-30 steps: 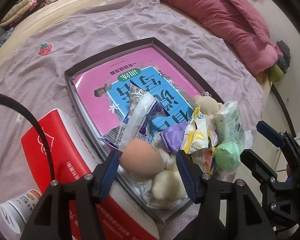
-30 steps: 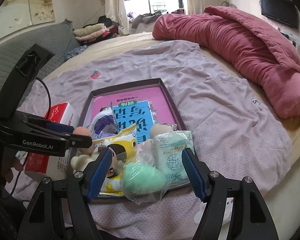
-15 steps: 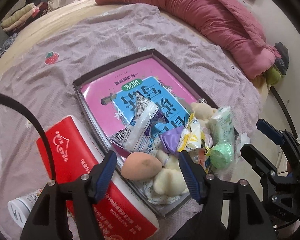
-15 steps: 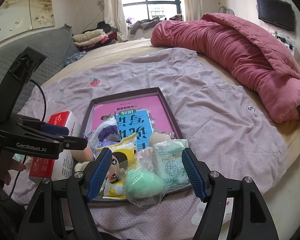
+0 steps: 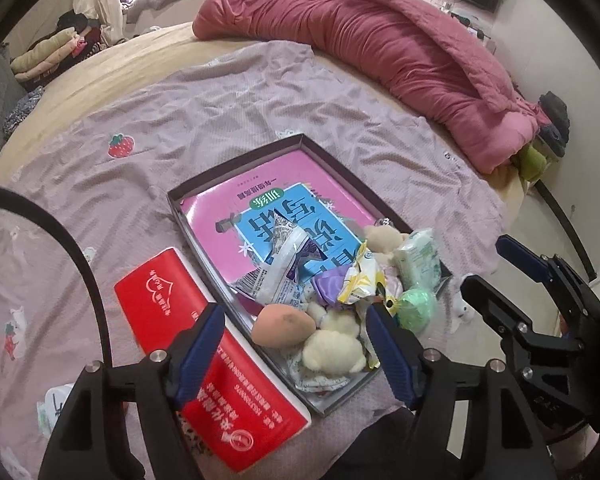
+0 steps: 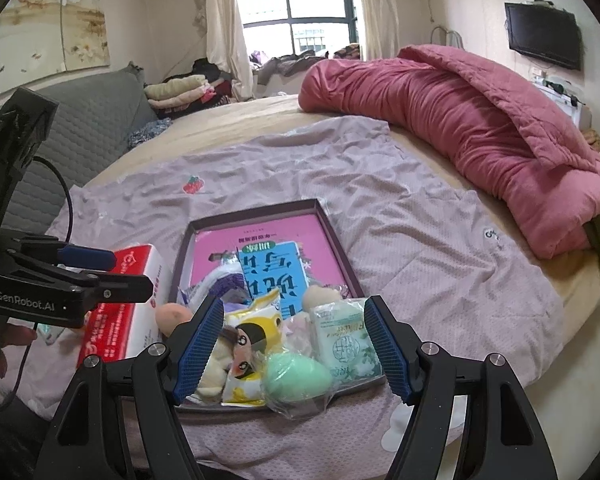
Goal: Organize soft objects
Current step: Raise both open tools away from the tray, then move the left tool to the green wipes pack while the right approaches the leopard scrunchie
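A dark shallow tray [image 5: 342, 165] [image 6: 256, 209] lies on the lilac sheet with a pink book in it. Soft things are heaped at its near end: an orange egg sponge [image 5: 282, 326] [image 6: 175, 316], a cream plush [image 5: 332, 350], a bagged green sponge [image 5: 418, 306] [image 6: 296, 376], a tissue pack [image 6: 346, 340], a yellow cartoon packet [image 6: 248, 344] and a snack wrapper [image 5: 280, 264]. My left gripper [image 5: 296, 350] [image 6: 116, 268] hovers above the orange sponge, jaws opening, touching nothing. My right gripper [image 6: 292, 350] [image 5: 496, 276] hangs open over the green sponge, holding nothing.
A red tissue box [image 5: 204, 360] [image 6: 128, 304] lies against the tray's left side. A rolled pink quilt [image 5: 400, 60] [image 6: 460, 120] runs along the far right of the bed. Folded clothes [image 6: 180, 90] are stacked by the window. The bed's edge drops off on the right.
Both grippers have risen away from the pile, so the tray looks smaller and lower. The left jaws have spread wider. The objects in the tray have not moved.
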Demonstrator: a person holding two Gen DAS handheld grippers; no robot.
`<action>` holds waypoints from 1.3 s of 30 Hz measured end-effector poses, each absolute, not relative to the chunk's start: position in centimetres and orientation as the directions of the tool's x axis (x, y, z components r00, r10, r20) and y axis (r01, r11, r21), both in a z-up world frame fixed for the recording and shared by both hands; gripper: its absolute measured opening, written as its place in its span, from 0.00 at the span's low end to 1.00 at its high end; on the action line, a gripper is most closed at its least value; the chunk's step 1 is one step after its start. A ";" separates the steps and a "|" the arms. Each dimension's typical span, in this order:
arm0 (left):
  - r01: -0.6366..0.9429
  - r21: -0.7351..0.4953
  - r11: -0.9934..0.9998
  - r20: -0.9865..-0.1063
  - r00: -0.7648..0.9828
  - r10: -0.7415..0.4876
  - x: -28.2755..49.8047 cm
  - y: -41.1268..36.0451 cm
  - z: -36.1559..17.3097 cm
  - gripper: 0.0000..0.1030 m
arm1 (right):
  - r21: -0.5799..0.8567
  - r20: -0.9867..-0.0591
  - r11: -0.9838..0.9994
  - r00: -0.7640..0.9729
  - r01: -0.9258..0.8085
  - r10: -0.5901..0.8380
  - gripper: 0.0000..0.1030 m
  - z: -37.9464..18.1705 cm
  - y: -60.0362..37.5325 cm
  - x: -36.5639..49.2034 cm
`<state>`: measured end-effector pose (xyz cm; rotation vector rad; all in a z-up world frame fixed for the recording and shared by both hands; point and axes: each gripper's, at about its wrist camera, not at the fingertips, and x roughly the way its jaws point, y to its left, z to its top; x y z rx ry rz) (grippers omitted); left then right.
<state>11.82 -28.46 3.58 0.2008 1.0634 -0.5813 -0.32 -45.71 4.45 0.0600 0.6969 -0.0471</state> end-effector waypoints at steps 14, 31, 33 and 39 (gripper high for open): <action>0.481 -0.155 0.863 -0.806 0.443 -0.392 8.9 -21.3 9.5 0.71 | -0.017 -0.585 0.998 0.810 -0.055 0.035 0.72 8.7 -40.5 -1.0; 0.221 -0.122 0.968 -0.804 0.550 -0.227 8.2 -3.4 9.7 0.72 | -0.224 -0.615 0.876 0.759 -0.426 0.212 0.72 9.7 -24.9 -1.5; 0.191 -0.118 0.975 -0.813 0.545 -0.205 8.0 -1.8 8.6 0.72 | -0.242 -0.632 0.854 0.743 -0.461 0.222 0.72 9.2 -23.4 -1.5; 0.095 -0.140 0.986 -0.845 0.507 -0.169 7.7 3.0 4.9 0.72 | -0.292 -0.694 0.790 0.688 -0.540 0.214 0.72 6.7 -20.1 -1.3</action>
